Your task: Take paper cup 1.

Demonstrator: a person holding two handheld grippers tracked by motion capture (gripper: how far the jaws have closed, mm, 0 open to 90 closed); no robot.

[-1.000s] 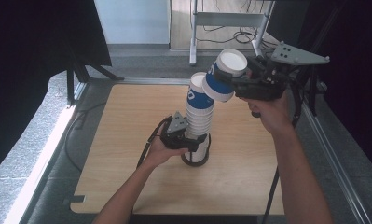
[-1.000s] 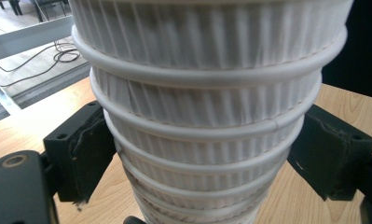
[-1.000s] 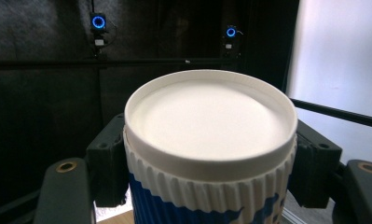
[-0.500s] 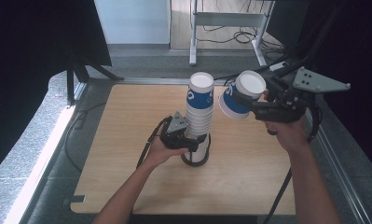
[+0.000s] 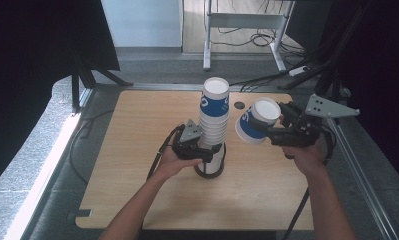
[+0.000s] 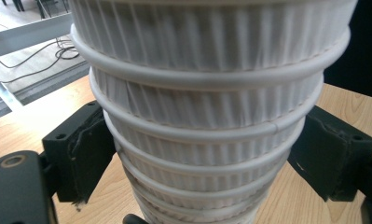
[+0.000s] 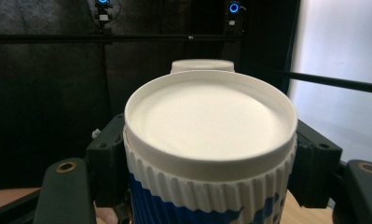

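Both grippers are working over the light wooden table (image 5: 137, 190) in the high view. I am holding my left gripper (image 5: 207, 152) around the foot of the tall stack of white ribbed paper cups with blue print (image 5: 213, 125), which is standing upright near the table's middle. To its right, well off the tabletop, I am carrying a single white and blue paper cup (image 5: 254, 122), tilted, clamped in my right gripper (image 5: 267, 131).

Along the left gripper's (image 6: 197, 154) jaws, the stack's (image 6: 207, 102) ribbed rims are sitting between the pads; the jaws have just been easing apart, the left pad close against the ribs, the right one barely clear.

Along the right gripper (image 7: 211, 158), both pads are pressing the single cup's (image 7: 211, 121) sides, its flat white bottom facing the camera.
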